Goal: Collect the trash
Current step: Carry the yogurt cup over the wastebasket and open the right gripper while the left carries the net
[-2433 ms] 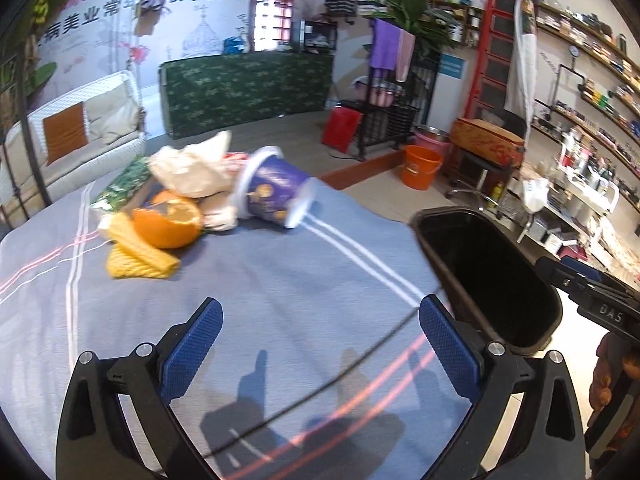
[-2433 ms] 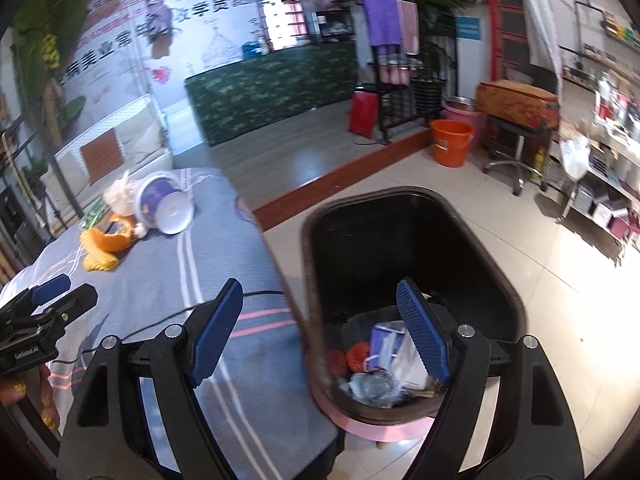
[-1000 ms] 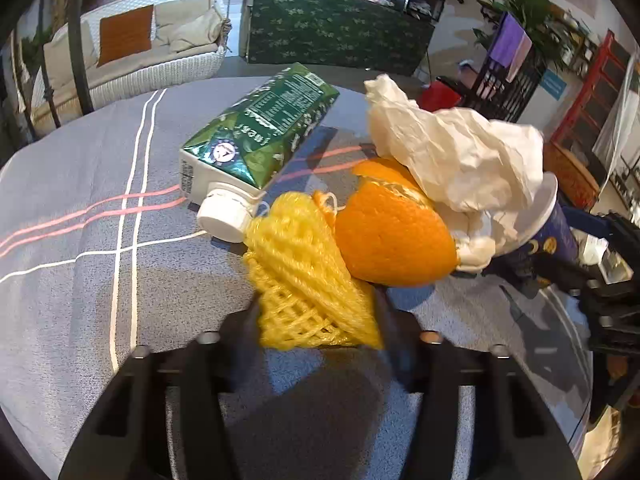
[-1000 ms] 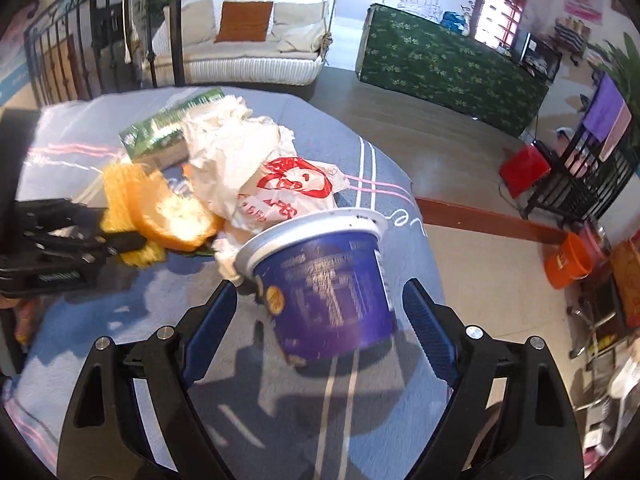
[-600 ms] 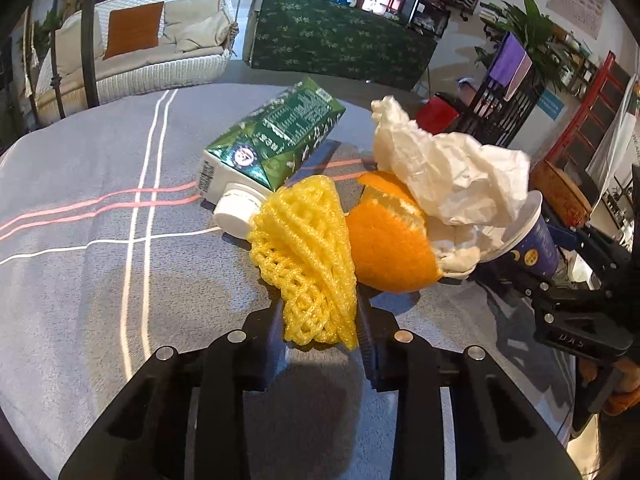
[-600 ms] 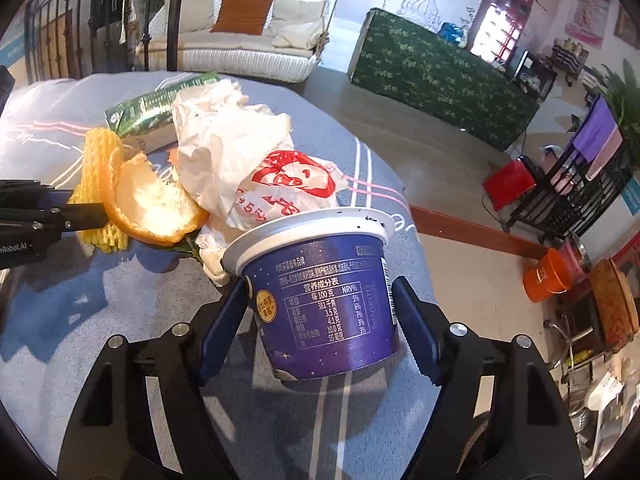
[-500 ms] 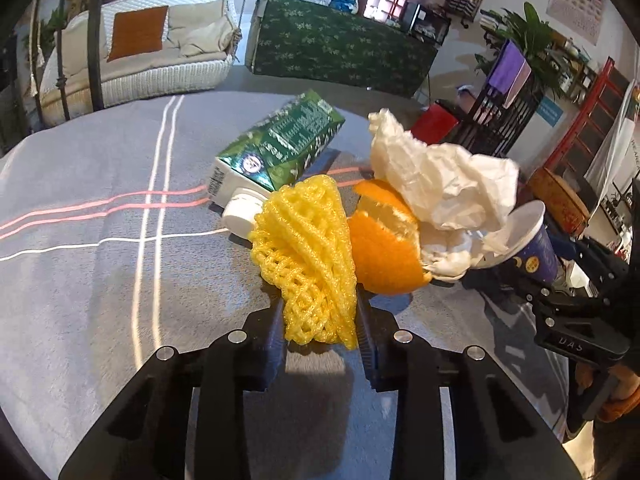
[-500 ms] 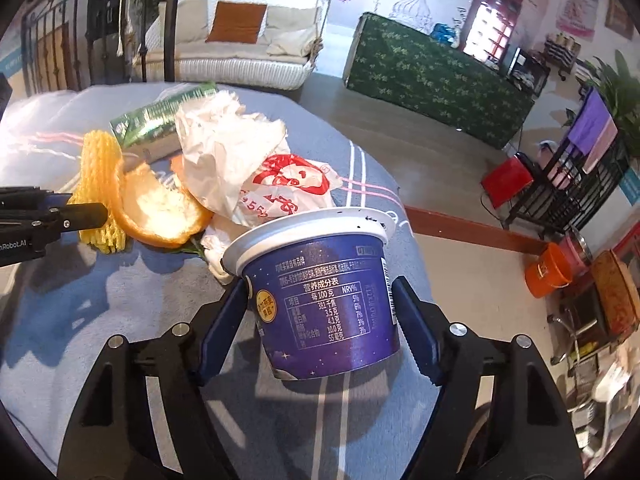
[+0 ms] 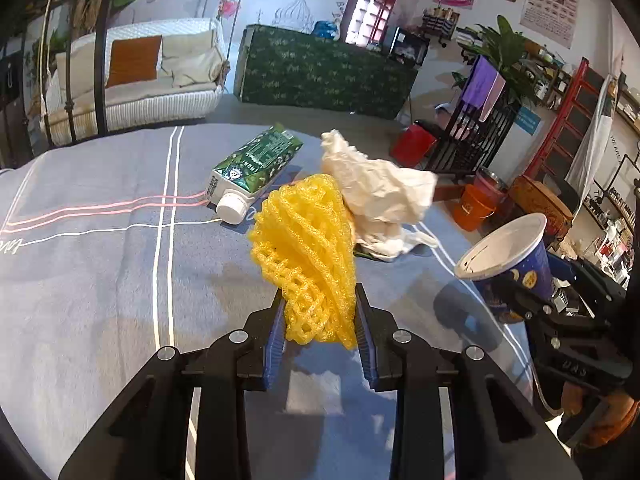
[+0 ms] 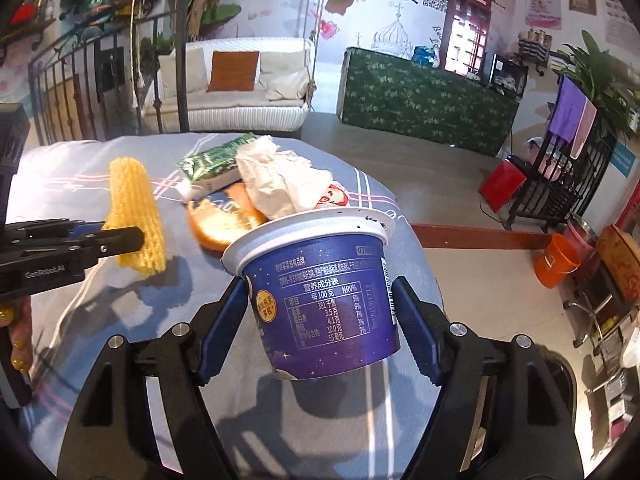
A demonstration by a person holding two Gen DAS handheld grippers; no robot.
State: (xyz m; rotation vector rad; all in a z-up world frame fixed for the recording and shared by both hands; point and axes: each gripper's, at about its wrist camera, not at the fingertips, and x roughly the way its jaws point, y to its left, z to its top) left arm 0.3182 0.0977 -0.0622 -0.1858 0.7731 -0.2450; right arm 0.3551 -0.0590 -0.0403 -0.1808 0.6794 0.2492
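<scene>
With your left gripper [image 9: 320, 332] pinching the yellow foam net [image 9: 308, 256] and your right gripper [image 10: 320, 324] clamping the purple cup [image 10: 320, 300] above the table [image 9: 100, 272], carry both level, keeping squeeze steady.

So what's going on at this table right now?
A person is clearing trash with two handheld grippers. The left gripper is clamped on a yellow foam fruit net, the right gripper on a blue paper cup. A green carton, crumpled paper and an orange peel lie on the tablecloth.
</scene>
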